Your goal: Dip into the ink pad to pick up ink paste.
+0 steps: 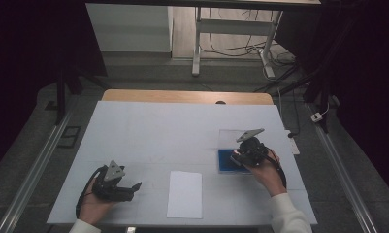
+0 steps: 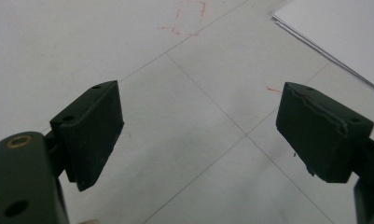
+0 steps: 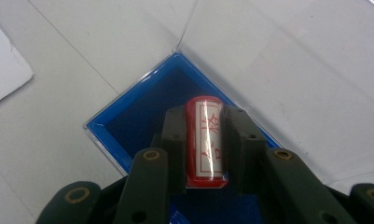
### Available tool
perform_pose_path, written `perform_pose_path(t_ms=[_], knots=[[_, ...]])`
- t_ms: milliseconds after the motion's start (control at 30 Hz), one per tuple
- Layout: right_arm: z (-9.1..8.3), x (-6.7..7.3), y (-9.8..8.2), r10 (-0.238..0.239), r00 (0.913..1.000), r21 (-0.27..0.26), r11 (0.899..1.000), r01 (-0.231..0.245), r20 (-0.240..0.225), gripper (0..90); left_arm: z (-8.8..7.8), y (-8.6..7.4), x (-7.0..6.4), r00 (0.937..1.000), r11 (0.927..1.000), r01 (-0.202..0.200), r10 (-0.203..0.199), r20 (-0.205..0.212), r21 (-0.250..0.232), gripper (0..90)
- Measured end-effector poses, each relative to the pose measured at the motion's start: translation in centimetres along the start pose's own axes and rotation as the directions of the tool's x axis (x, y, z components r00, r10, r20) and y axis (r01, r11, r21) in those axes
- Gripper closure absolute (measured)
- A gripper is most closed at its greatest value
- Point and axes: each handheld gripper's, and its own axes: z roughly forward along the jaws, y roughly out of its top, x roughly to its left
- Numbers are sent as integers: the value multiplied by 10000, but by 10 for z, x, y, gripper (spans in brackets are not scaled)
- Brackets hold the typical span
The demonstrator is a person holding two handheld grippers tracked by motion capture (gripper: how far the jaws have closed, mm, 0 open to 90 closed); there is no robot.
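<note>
My right gripper (image 3: 204,122) is shut on a red cylindrical stamp (image 3: 206,140) with a white label and red characters. It holds the stamp over a blue ink pad box (image 3: 142,116) whose clear lid (image 3: 287,60) lies open beside it. From above, the right gripper (image 1: 239,155) sits over the blue box (image 1: 226,162) at the table's right. My left gripper (image 1: 134,187) rests at the front left, jaws wide apart with nothing between them; its pads (image 2: 93,130) hover over bare white table. A white sheet of paper (image 1: 185,193) lies between the two grippers.
The white table cover (image 1: 158,131) has thin ruled lines and faint red marks (image 2: 184,21). The paper's corner (image 2: 343,32) lies ahead and right of the left gripper. A desk frame and cables (image 1: 231,43) stand on the floor beyond the table.
</note>
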Motion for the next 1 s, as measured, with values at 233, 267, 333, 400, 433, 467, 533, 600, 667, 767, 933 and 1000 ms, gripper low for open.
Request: perform_pose_path(t_ms=[233, 267, 333, 400, 433, 467, 533, 600, 667, 767, 933, 1000], knots=[[0, 0, 0, -70, 10000, -8, 10000, 70, 14, 704, 0, 0, 0, 10000, 10000, 16, -16, -13, -2, 149], [0, 0, 0, -113, 9999, -29, 9999, 113, 16, 702, 0, 0, 1, 10000, 10000, 22, -22, -2, -36, 149], [-4, 1, 0, -285, 9996, -258, 9993, 285, 35, 701, -1, 0, 2, 10000, 10000, 47, -47, -20, -48, 149], [-7, 1, 0, -304, 9995, -321, 9990, 303, -35, 700, -1, 0, 2, 10000, 9999, 81, -81, -43, -81, 149], [-9, 1, 0, -233, 9997, -450, 9987, 227, -116, 700, -1, -1, 3, 10000, 9999, 70, -71, -56, -74, 149], [-11, 1, 1, -172, 9994, -644, 9978, 154, -286, 700, -1, -1, 3, 9999, 9999, 84, -84, -62, -61, 149], [-18, 4, 4, -179, 9994, -877, 9960, 153, -285, 699, -1, -1, 4, 9999, 10000, 89, -90, -95, -26, 150], [-25, 6, 7, -266, 9995, -1131, 9933, 243, -184, 700, -1, -1, 4, 9999, 10000, 92, -92, -73, -26, 149], [-31, 7, 8, -309, 9993, -1367, 9902, 277, -206, 699, -1, -1, 4, 9999, 9999, 91, -91, -77, -48, 149], [-38, 7, 8, -273, 9994, -1687, 9854, 230, -233, 699, -1, -1, 4, 9999, 9999, 83, -84, -89, -58, 150], [-44, 6, 8, -208, 9992, -1934, 9810, 141, -330, 699, -1, -1, 4, 9999, 9999, 94, -95, -110, -53, 149], [-45, 7, 9, -250, 9991, -1999, 9797, 179, -330, 699, -1, -1, 4, 9999, 9999, 91, -92, -112, -48, 150]])
